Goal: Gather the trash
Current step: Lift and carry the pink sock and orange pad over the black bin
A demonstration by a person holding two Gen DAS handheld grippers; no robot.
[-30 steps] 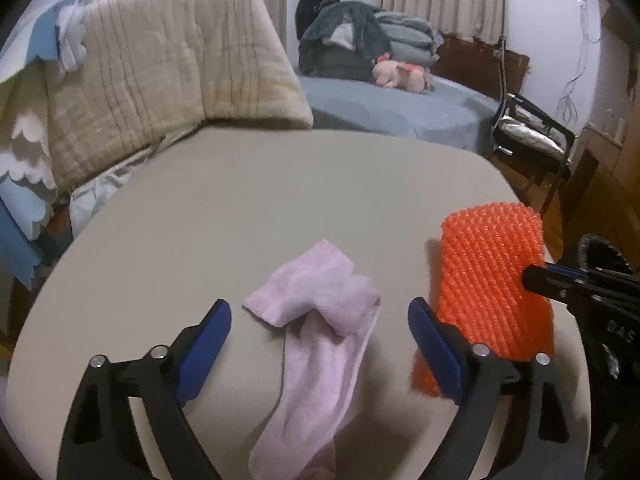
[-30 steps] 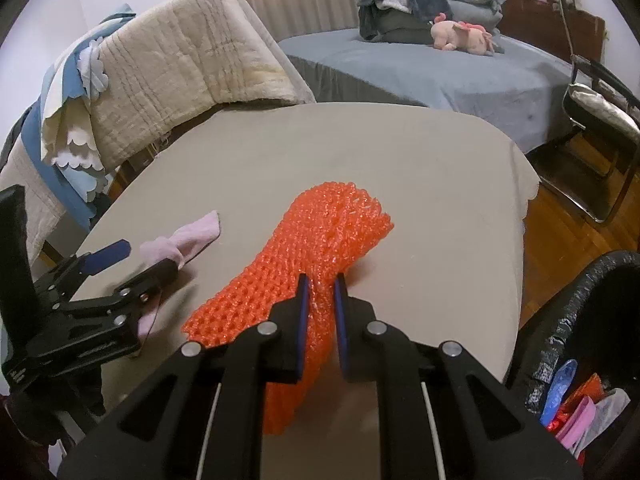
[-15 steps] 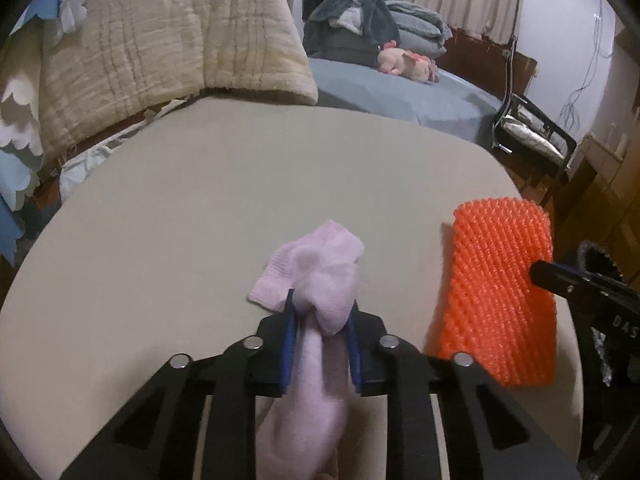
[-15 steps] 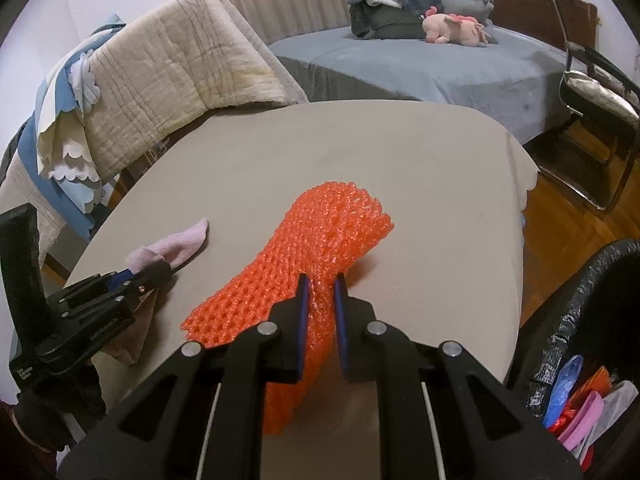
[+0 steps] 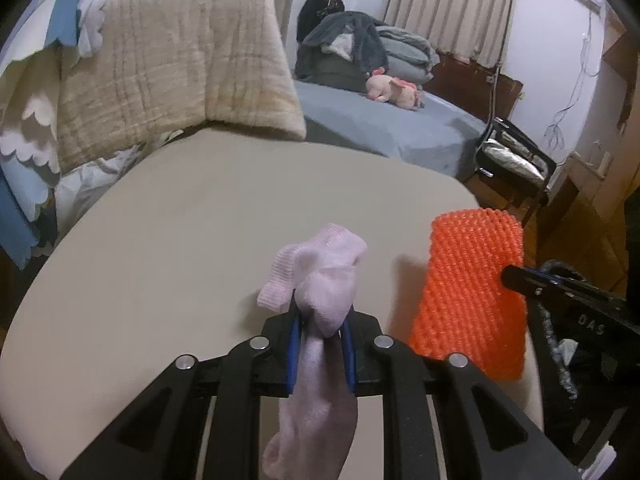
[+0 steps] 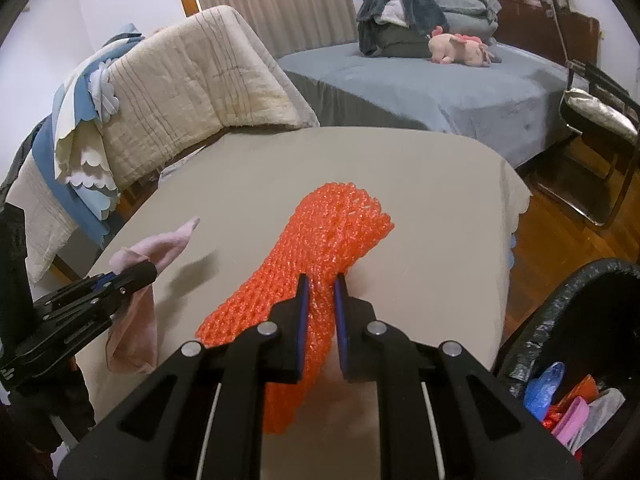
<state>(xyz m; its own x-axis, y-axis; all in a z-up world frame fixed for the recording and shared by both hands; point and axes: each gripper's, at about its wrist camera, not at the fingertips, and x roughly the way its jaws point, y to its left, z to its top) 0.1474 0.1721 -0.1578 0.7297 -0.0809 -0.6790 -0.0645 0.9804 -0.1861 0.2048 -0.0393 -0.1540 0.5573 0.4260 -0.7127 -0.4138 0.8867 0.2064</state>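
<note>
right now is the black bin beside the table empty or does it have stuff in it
Not empty. The right wrist view shows the bin holding blue, red and pink wrappers.

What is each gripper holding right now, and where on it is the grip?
Left gripper, closing: soft pink sock, pinched mid-length. Right gripper: orange foam mesh sleeve, pinched along one side edge near its middle.

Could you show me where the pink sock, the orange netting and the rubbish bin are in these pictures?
pink sock (image 5: 320,280): left wrist view, on the bunched part above the blue pads.
orange netting (image 6: 340,228): right wrist view, on its wide far end.
rubbish bin (image 6: 532,340): right wrist view, on the black liner at its rim.
</note>
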